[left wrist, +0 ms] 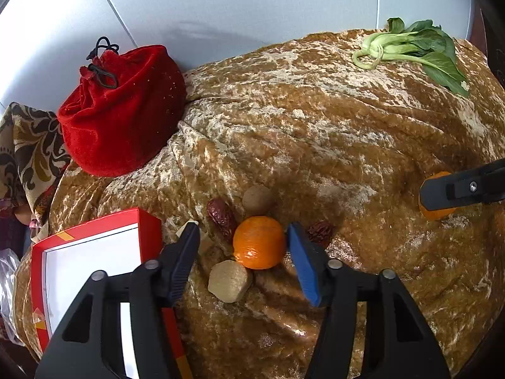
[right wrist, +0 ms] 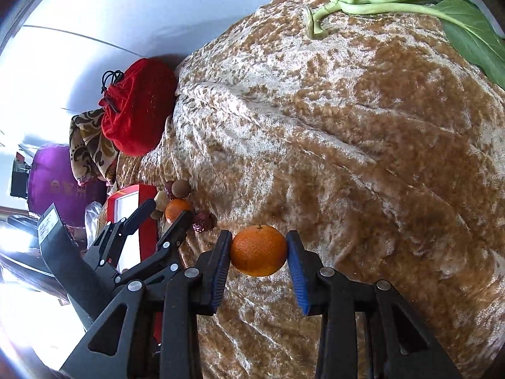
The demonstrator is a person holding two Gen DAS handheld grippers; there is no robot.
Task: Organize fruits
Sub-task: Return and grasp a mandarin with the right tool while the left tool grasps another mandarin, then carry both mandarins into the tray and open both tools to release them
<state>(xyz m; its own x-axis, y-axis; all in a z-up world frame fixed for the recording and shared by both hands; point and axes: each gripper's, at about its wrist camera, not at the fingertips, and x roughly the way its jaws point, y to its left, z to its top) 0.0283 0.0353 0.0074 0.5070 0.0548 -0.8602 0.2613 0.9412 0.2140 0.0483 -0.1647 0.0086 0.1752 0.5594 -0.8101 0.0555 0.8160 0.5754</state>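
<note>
**Desk:** What does the left wrist view show?

**Photographer:** The left gripper hangs spread wide around a mandarin on a brown crushed-velvet cloth. The blue pad sits just beside the fruit's right flank; the black finger stands clear on the other side. Nothing is grasped. A pale brown lump touches the mandarin in front, a round brown fruit lies behind it, and wrinkled red dates flank it, one to the left and one to the right.

**Desk:** And the other hand?

**Photographer:** The right gripper is clamped on a second mandarin, both pads pressed against its sides, well to the right of the cluster. Whether that fruit is lifted or resting on the cloth, I cannot tell.

**Desk:** Surroundings?

**Photographer:** A red box with a white interior sits just left of the left gripper. A red velvet drawstring pouch stands farther back, beside a patterned fabric. A bok choy lies at the cloth's far right edge, near the white wall.
</note>
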